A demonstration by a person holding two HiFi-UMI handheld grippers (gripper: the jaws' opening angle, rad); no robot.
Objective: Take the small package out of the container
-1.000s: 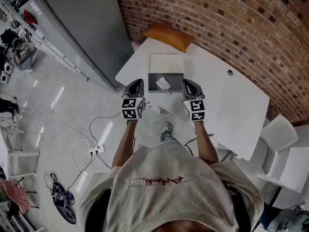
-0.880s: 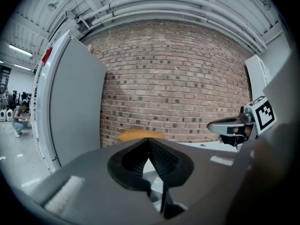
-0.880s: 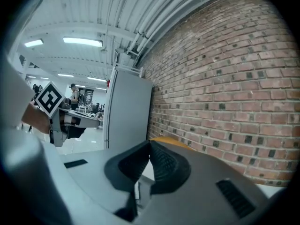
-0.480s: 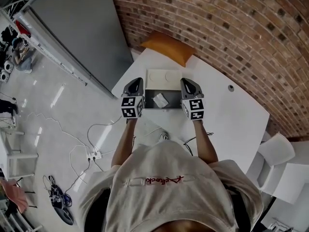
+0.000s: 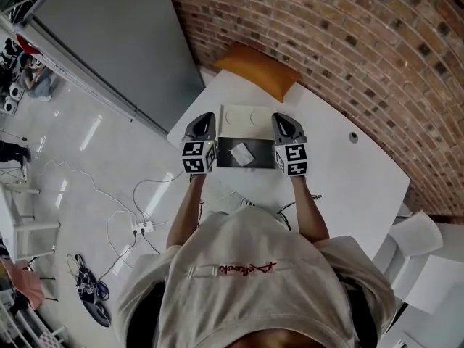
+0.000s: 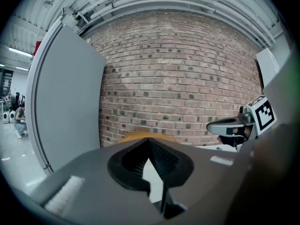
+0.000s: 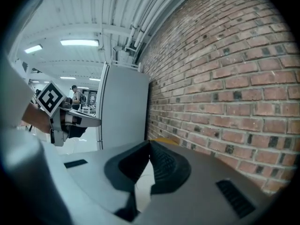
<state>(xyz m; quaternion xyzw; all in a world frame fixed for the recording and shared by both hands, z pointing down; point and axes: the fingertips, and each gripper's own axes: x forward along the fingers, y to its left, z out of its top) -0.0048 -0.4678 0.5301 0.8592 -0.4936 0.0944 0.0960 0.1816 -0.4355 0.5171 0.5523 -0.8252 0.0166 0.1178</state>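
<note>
Both tongs have advanced over the table [image 5: 341, 169] since a second ago: then they sat at the near corners of the open container [image 5: 259, 156], and I now read the left tongs [image 5: 206, 117] and right tongs [image 5: 281, 117] alongside it, one at each side wall. Each pair is closed tip to tip with nothing between. The small package [image 5: 240, 151] lies inside the container, left of centre, touched by neither pair.

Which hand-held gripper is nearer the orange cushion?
Right. The right hand-held gripper sits close below the cushion, at its right end; the left hand-held gripper is farther off, below its left end.
</note>
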